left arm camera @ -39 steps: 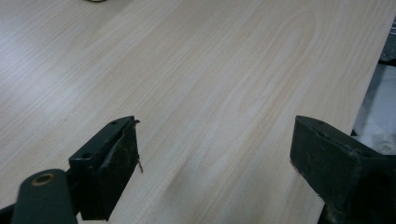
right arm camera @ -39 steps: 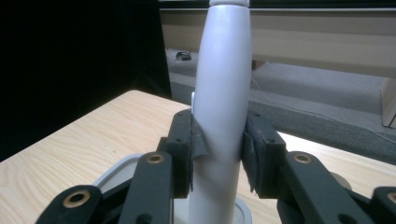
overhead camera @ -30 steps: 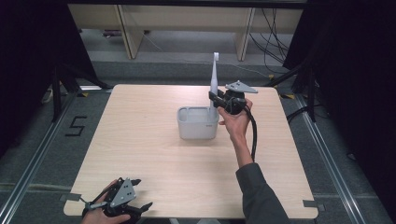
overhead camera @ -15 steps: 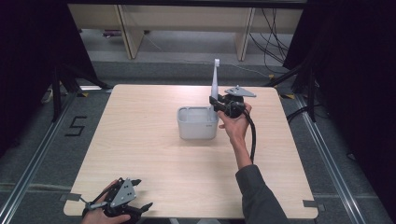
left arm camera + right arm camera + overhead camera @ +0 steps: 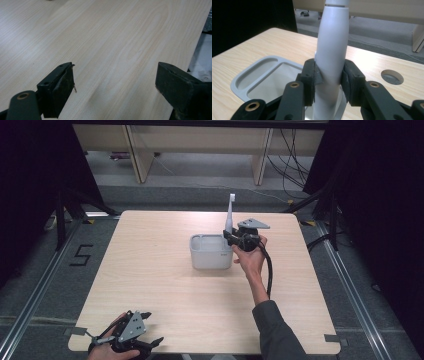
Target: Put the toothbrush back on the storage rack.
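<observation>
The right gripper (image 5: pixel 329 82) has its jaws clenched on an upright white toothbrush handle (image 5: pixel 332 50), the grey holder (image 5: pixel 210 252) just below and beside them, so lowering it in looks next, while the left gripper (image 5: pixel 115 82) rests agape, empty.

My right gripper (image 5: pixel 231 239) has black jaws with brass rivets, a grey three-cornered plate and thick black cable; my sleeve (image 5: pixel 277 335) is dark grey.
</observation>
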`<state>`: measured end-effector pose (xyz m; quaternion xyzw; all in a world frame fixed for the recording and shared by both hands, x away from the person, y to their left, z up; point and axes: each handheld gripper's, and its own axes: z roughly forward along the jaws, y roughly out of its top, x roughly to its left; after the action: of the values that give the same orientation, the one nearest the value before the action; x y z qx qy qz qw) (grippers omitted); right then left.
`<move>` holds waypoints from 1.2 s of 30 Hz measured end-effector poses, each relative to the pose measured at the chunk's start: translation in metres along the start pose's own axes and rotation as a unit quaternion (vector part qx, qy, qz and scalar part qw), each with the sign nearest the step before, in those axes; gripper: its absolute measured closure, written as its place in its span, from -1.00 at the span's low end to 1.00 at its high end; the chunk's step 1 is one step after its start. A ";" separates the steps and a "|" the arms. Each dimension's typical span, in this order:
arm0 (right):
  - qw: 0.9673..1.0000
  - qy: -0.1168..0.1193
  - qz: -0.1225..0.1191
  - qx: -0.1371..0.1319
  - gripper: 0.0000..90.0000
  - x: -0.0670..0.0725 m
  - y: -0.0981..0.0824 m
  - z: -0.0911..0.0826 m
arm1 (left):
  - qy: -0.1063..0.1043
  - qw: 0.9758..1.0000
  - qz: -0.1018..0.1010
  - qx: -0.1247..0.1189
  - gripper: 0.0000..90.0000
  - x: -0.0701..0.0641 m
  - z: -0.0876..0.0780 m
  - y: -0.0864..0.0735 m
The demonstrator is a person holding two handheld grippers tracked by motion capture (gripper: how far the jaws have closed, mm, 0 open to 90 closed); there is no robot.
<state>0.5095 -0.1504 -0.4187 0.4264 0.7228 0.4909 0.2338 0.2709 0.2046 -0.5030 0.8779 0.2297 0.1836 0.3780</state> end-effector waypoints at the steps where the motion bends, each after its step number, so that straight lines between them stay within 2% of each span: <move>1: 1.000 -0.006 -0.004 -0.001 0.47 0.001 -0.001 0.000 | 0.001 1.000 -0.001 0.000 -0.67 0.000 0.000 0.000; 5: 1.000 -0.007 -0.014 0.007 0.47 0.002 -0.002 0.000 | 0.000 1.000 0.000 0.000 -0.67 0.000 0.000 0.000; 6: 1.000 -0.007 -0.029 0.007 0.47 0.001 -0.002 0.001 | 0.000 1.000 -0.001 0.001 -0.67 0.000 0.000 0.000; 10: 1.000 -0.007 -0.013 0.015 0.47 0.003 -0.004 -0.001 | 0.001 1.000 -0.001 0.001 -0.67 -0.001 0.000 0.000; 12: 1.000 -0.007 -0.026 0.009 0.47 0.001 -0.005 0.000 | 0.002 1.000 -0.002 0.000 -0.67 -0.001 0.000 0.000; 14: 1.000 -0.010 -0.016 0.013 0.47 0.002 -0.007 -0.001 | 0.001 1.000 -0.003 -0.001 -0.67 0.000 0.000 0.000; 19: 1.000 -0.005 -0.021 0.018 0.47 0.000 -0.008 0.000 | -0.008 1.000 -0.009 -0.003 -0.67 -0.001 0.002 -0.001; 20: 1.000 -0.008 -0.012 0.019 0.47 0.001 -0.009 0.000 | -0.004 1.000 -0.008 -0.003 -0.67 -0.001 0.001 0.000; 22: 1.000 -0.003 -0.011 0.017 0.47 0.000 -0.009 0.000 | -0.005 1.000 -0.008 -0.004 -0.67 -0.001 0.001 0.000; 23: 1.000 -0.003 -0.011 0.017 0.47 0.000 -0.009 0.000 | -0.005 1.000 -0.008 -0.004 -0.67 -0.001 0.001 0.000; 24: 1.000 -0.010 -0.024 0.012 0.46 -0.002 -0.009 0.000 | -0.009 1.000 -0.017 -0.006 -0.67 -0.002 0.002 -0.001; 25: 1.000 -0.010 -0.024 0.012 0.46 -0.002 -0.009 0.000 | -0.009 1.000 -0.017 -0.006 -0.67 -0.002 0.002 -0.001; 26: 1.000 -0.009 -0.021 0.013 0.46 -0.002 -0.009 0.000 | -0.014 1.000 -0.008 -0.002 -0.67 0.000 0.001 0.000; 27: 1.000 -0.006 -0.015 0.018 0.46 -0.002 -0.009 -0.001 | -0.017 1.000 -0.011 -0.005 -0.67 -0.001 0.001 0.000; 28: 1.000 -0.007 -0.017 0.013 0.47 -0.001 -0.009 -0.002 | 0.000 1.000 -0.005 -0.002 -0.67 0.000 0.001 0.000; 29: 1.000 -0.007 -0.017 0.013 0.47 -0.001 -0.009 -0.002 | 0.000 1.000 -0.005 -0.002 -0.67 0.000 0.001 0.000; 30: 0.999 -0.016 -0.024 0.015 0.47 -0.001 -0.008 -0.003 | 0.001 1.000 -0.005 -0.002 -0.67 0.000 0.001 0.000; 31: 1.000 -0.015 -0.019 0.016 0.47 0.001 -0.008 -0.002 | -0.003 1.000 -0.007 -0.003 -0.67 -0.001 0.001 0.000; 32: 0.999 -0.022 -0.038 0.017 0.47 0.000 -0.008 -0.002 | -0.001 1.000 -0.006 -0.001 -0.67 -0.001 0.001 0.000; 33: 0.999 -0.021 -0.036 0.022 0.47 0.001 -0.009 0.000 | 0.001 1.000 -0.005 0.000 -0.67 -0.001 0.001 0.000; 34: 0.998 -0.024 -0.055 0.019 0.46 0.000 -0.010 0.002 | 0.002 1.000 -0.007 0.001 -0.67 -0.001 0.001 0.000; 35: 0.998 -0.024 -0.055 0.019 0.46 0.000 -0.010 0.002 | 0.002 1.000 -0.007 0.001 -0.67 -0.001 0.001 0.000; 36: 0.999 -0.019 -0.034 0.021 0.46 0.002 -0.011 0.002 | 0.001 1.000 -0.007 0.000 -0.67 -0.001 0.001 0.000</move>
<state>0.5057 -0.1491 -0.4296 0.4158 0.7421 0.4595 0.2552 0.2708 0.2040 -0.5036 0.8760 0.2361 0.1817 0.3793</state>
